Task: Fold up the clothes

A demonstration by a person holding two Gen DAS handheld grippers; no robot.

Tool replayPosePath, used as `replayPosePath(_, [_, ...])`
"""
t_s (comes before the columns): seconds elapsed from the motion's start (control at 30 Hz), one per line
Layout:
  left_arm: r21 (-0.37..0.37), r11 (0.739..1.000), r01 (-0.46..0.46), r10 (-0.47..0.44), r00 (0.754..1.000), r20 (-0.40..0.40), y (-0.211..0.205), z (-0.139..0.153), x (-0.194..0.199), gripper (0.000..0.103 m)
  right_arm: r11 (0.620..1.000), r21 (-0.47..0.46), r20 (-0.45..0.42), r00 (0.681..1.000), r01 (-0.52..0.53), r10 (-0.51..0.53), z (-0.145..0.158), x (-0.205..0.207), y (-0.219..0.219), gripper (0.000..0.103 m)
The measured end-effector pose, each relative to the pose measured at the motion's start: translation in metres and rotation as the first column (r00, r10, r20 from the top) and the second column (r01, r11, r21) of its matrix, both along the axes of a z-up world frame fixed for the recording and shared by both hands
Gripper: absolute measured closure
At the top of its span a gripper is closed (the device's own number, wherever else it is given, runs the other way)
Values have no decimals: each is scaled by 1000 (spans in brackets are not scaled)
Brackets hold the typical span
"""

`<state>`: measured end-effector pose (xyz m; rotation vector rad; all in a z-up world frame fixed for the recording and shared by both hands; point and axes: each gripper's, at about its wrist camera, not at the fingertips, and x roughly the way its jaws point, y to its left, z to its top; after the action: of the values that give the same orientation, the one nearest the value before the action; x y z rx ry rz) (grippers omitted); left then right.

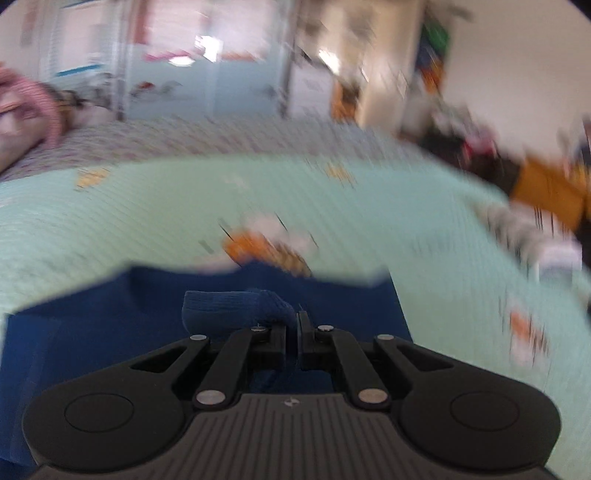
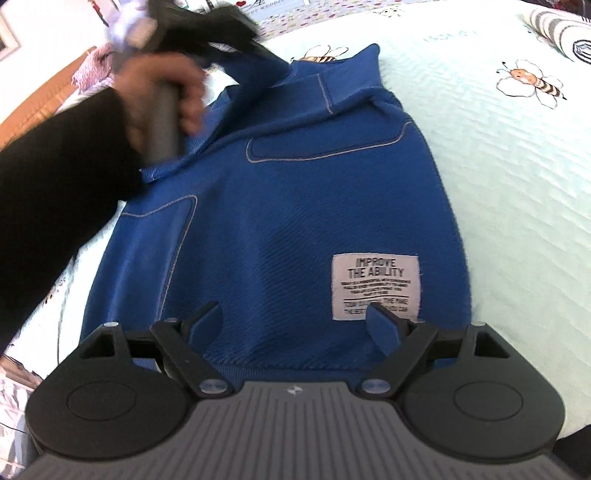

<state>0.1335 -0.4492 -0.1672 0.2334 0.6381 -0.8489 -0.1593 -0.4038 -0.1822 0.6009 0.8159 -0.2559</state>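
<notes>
Blue sweatshirt (image 2: 280,229), grey contrast stitching, white text label (image 2: 376,286)

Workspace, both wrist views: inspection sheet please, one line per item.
Surface: bed with a mint bee-print quilt, smooth where it shows.
Job's things: blue garment lying on the quilt, white sewn label facing up; its far part is lifted off the quilt.
Clutter: striped fabric at the quilt's far corner; pink striped cloth at the bed's far end, blurred.
Grippers: left gripper shut on a fold of the blue garment; right gripper open over the near hem, nothing between the jaws. A hand in a black sleeve holds the left gripper's handle.
Cables: nothing seen.
Surroundings: room furniture behind the bed, too blurred to identify.
</notes>
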Motion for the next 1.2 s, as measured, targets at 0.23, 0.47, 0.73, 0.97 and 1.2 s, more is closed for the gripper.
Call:
replayPosePath(0.23, [133,991,33,-39,998,46,-18,-27,-14,99,998,59,26,999,35,-37,-7,-12,-13,18])
replayPosePath(0.47, [221,975,25,-52,992,119,-33,-27,-32,93,996,74,37,998,43,-46,-7,-14,-17,18])
replayPosePath(0.73, [466,883,60,-258,891,374,-62,-41,-81,64,996,77,34,998,43,-46,-9,-15,-16,18])
replayPosePath(0.97, [644,762,60,-468,740,484,-66,-55,-104,60,995,86,37,998,44,-48,-10,-15,-20,18])
replayPosePath(1.2, [641,765,62,-486,709,511,-49,-43,-102,44,996,84,38,998,41,-44,-10,-17,-18,18])
